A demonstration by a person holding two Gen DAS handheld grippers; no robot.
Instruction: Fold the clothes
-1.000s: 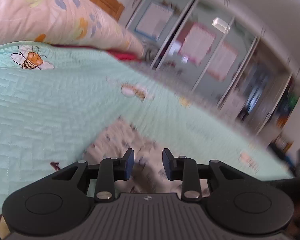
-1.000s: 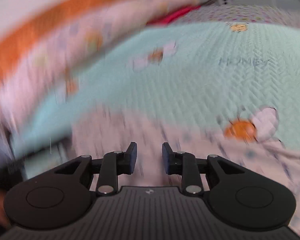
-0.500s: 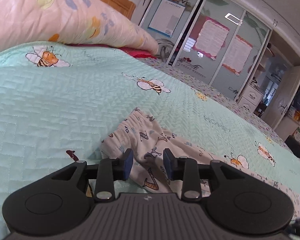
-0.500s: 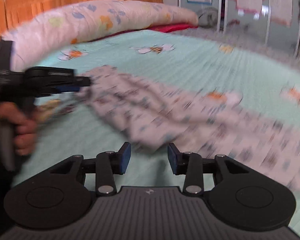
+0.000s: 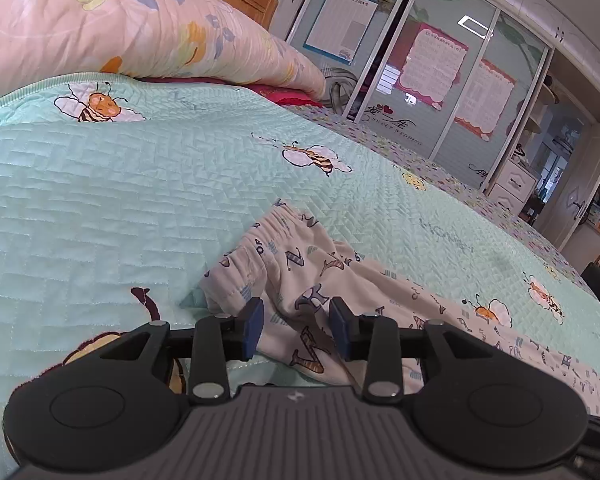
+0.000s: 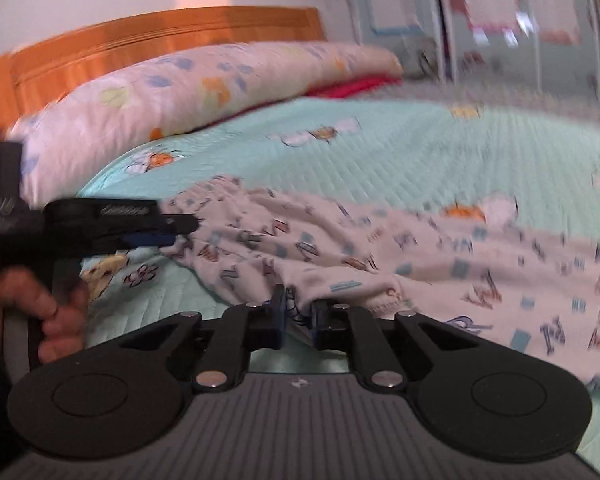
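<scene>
Right tongs (image 6: 296, 316), open half a second ago, now pinch the pants (image 6: 340, 248) edge; left tongs (image 5: 296, 330) open over waistband — fold grasp starting.

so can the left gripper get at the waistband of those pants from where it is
Probably yes. The left gripper is open, with the printed pants lying flat on the green quilt between its fingers. The elastic waistband sits just ahead with nothing over it.
</scene>
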